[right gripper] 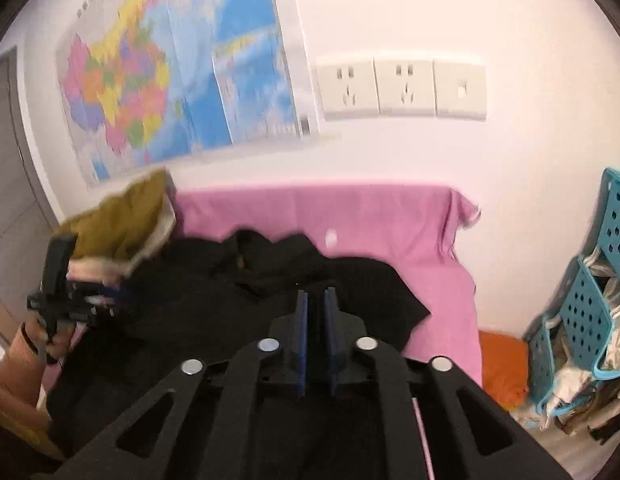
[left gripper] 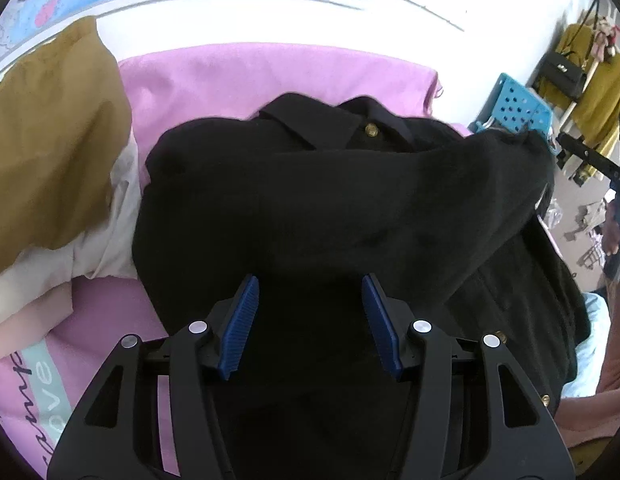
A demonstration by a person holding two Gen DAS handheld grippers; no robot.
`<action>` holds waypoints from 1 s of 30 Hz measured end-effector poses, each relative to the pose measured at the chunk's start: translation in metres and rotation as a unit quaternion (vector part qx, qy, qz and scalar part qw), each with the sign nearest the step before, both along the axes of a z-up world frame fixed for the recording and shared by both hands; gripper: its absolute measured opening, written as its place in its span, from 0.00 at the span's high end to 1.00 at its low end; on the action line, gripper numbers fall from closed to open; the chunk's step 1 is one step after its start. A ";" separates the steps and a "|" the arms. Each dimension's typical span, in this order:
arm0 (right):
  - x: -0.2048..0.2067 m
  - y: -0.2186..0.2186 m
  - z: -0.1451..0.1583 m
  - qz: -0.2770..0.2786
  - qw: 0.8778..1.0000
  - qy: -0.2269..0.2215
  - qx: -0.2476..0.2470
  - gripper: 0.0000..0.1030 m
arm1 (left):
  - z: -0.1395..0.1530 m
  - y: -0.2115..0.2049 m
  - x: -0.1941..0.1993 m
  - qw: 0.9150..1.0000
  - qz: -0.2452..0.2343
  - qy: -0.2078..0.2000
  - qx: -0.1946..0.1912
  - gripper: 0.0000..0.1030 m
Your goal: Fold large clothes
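A black coat with gold buttons lies on the pink bed sheet, collar toward the wall. One sleeve is folded across its chest. My left gripper hovers low over the coat's lower body. Its blue pads stand well apart, with only dark cloth showing beneath them. In the right wrist view my right gripper is above the coat, its pads nearly together with a thin dark gap, and no cloth shows between them. The left gripper appears at the coat's left side, held by a hand.
A mustard and cream pillow lies left of the coat. The white wall with a map and sockets backs the bed. Blue perforated baskets and an orange thing stand right of the bed.
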State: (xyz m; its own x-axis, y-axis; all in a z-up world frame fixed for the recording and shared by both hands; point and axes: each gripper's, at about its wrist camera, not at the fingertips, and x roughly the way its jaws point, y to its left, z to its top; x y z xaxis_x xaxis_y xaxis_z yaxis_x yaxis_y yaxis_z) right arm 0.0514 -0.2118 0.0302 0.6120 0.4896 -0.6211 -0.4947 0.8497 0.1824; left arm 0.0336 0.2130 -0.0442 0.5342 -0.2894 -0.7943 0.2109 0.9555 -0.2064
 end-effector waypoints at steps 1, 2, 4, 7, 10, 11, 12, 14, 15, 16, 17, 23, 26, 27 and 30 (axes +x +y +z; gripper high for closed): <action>0.003 -0.002 -0.008 0.005 1.000 0.023 0.006 0.45 | -0.002 -0.001 0.000 1.000 -0.001 0.003 0.001 0.49; 0.004 -0.007 -0.019 -0.004 0.999 0.045 0.014 0.35 | -0.003 -0.002 -0.002 1.000 -0.004 0.003 0.006 0.49; 0.005 -0.012 -0.037 0.001 0.996 0.082 0.034 0.35 | -0.002 -0.004 -0.005 1.000 -0.013 -0.001 0.014 0.47; 0.005 -0.022 -0.055 -0.008 0.990 0.115 0.082 0.35 | 0.003 -0.004 -0.007 1.000 -0.019 -0.002 0.009 0.47; 0.016 -0.020 -0.059 -0.026 0.986 0.120 0.109 0.30 | 0.009 -0.009 -0.007 1.000 -0.026 -0.011 0.014 0.46; 0.022 -0.019 -0.059 -0.033 0.986 0.119 0.113 0.30 | 0.010 -0.012 -0.006 0.999 -0.027 -0.013 0.014 0.46; 0.028 -0.017 -0.059 -0.033 0.985 0.120 0.119 0.30 | 0.011 -0.015 -0.005 0.999 -0.029 -0.015 0.015 0.46; 0.044 -0.010 -0.062 -0.031 0.985 0.127 0.114 0.41 | 0.012 -0.022 -0.002 0.999 -0.030 -0.016 0.017 0.45; 0.048 -0.004 -0.064 -0.033 0.988 0.121 0.091 0.57 | 0.011 -0.024 -0.001 0.999 -0.030 -0.016 0.017 0.45; 0.051 0.000 -0.065 -0.029 0.990 0.119 0.072 0.89 | 0.011 -0.028 0.001 0.999 -0.031 -0.017 0.017 0.45; 0.053 0.003 -0.067 -0.035 0.991 0.115 0.051 0.97 | 0.012 -0.031 0.002 0.999 -0.032 -0.019 0.020 0.45; 0.041 -0.007 -0.057 -0.064 0.997 0.040 0.017 0.97 | 0.006 -0.040 0.005 0.999 -0.041 -0.018 0.021 0.43; 0.045 0.000 -0.081 -0.049 0.995 0.091 -0.016 0.91 | -0.003 -0.044 0.008 0.999 -0.039 -0.005 0.033 0.41; 0.044 -0.002 -0.083 -0.052 0.994 0.097 -0.012 0.89 | -0.005 -0.044 0.009 0.999 -0.039 -0.004 0.032 0.41; 0.033 -0.021 -0.072 -0.075 0.992 0.087 0.045 0.66 | -0.003 -0.043 0.006 0.999 -0.039 -0.008 0.030 0.40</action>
